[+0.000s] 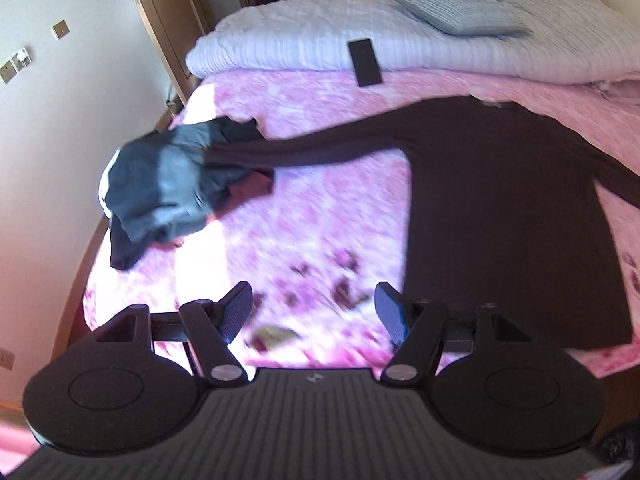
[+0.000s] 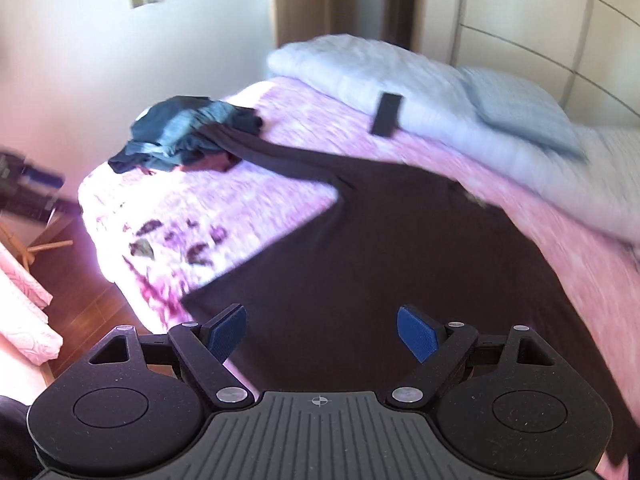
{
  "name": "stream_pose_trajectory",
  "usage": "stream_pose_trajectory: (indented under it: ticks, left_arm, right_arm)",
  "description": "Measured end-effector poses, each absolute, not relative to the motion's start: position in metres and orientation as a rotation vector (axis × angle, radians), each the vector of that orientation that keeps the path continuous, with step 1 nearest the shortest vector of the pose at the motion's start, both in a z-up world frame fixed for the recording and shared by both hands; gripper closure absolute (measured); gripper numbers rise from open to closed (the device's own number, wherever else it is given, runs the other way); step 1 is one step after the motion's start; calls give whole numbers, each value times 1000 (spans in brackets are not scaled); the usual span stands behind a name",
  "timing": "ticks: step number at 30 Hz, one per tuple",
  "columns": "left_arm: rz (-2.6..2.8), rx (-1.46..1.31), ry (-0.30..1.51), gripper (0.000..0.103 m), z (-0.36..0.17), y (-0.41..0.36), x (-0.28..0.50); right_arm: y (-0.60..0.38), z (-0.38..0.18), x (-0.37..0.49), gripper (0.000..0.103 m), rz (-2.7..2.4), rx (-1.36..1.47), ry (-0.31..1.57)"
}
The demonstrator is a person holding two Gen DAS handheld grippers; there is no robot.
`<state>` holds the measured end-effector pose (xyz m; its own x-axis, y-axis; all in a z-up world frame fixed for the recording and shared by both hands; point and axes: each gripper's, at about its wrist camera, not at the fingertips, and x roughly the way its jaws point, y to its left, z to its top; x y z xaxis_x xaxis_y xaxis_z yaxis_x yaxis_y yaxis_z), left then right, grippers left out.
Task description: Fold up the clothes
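Note:
A dark long-sleeved top [image 1: 500,208] lies spread flat on the pink bedspread [image 1: 320,220], one sleeve stretched left to a crumpled pile of grey-blue clothes [image 1: 160,184]. My left gripper [image 1: 312,312] is open and empty above the bedspread, left of the top's lower hem. In the right wrist view the top [image 2: 380,248] fills the middle and the pile [image 2: 180,132] sits at the far left corner of the bed. My right gripper [image 2: 320,328] is open and empty over the top's lower part.
A folded white duvet [image 1: 320,40] and a pale pillow [image 1: 452,8] lie at the head of the bed. A black phone-like slab [image 1: 365,62] rests at the duvet's edge. A wall and wooden door stand to the left. Wooden floor [image 2: 92,320] shows beside the bed.

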<state>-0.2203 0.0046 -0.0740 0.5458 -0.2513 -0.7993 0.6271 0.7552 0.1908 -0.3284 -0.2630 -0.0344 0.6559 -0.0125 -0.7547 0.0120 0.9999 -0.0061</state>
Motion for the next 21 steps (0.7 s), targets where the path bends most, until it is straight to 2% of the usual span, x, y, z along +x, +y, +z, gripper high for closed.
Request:
stream_pose_trajectory:
  ticks: [9, 14, 17, 21]
  left_arm:
    - [-627, 536, 850, 39, -131, 5, 39]
    - [-653, 583, 881, 39, -173, 4, 142]
    - [-649, 626, 854, 39, -192, 6, 184]
    - [-638, 619, 821, 39, -201, 19, 216]
  right_arm:
    - [-201, -93, -89, 18, 14, -51, 858]
    - [-169, -130, 56, 18, 85, -142, 853]
    - [-161, -154, 132, 34, 144, -191, 835]
    - [-145, -194, 205, 34, 242, -251, 810]
